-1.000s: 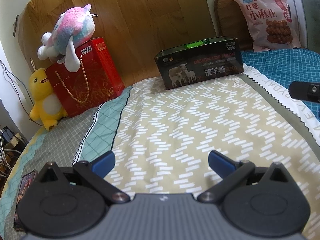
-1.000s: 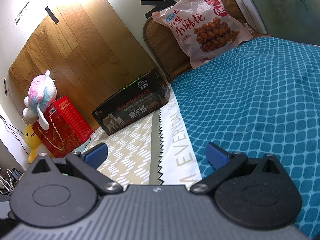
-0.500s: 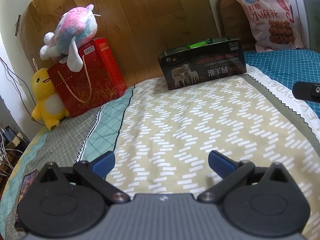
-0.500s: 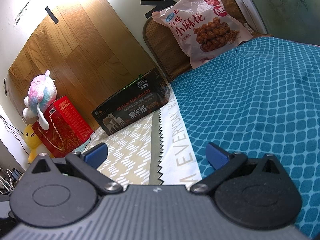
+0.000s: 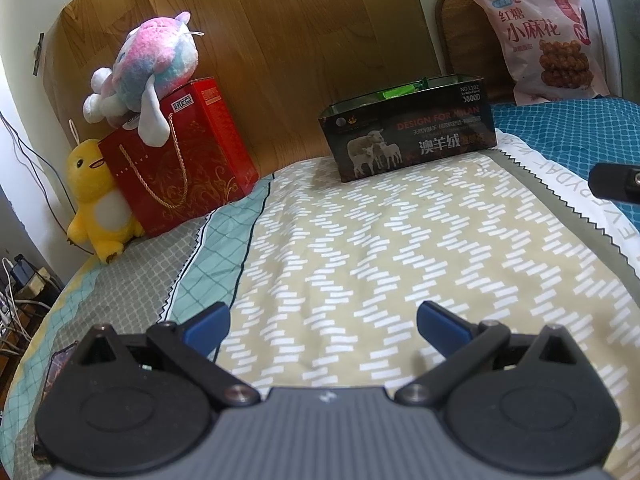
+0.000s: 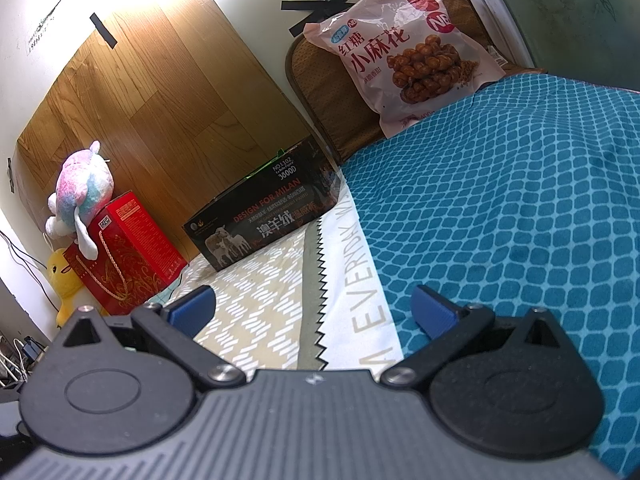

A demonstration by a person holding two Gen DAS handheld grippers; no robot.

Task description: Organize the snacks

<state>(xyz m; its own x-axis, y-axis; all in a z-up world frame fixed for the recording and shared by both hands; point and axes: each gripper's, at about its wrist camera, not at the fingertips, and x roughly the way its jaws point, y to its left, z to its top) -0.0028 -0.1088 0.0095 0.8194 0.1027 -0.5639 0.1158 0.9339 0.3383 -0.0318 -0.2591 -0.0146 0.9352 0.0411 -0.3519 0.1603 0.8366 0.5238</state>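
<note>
A big bed point(image 5: 360, 264) is seen under both claws. At its far end, a black box point(image 5: 412, 128) is set open, with something green inside. A pink snack bag point(image 6: 404, 44) is propped upright against the headboard, well apart from both claws. The left claw point(image 5: 322, 326) and the right claw point(image 6: 314, 310) are held wide open, and nothing is gripped.

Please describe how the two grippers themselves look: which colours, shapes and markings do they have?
The left gripper and right gripper look alike: blue fingertip pads on black linkage arms with silver pivot screws, two round black discs, and a ribbed grey body bearing a small white mark. No cables show.
</note>
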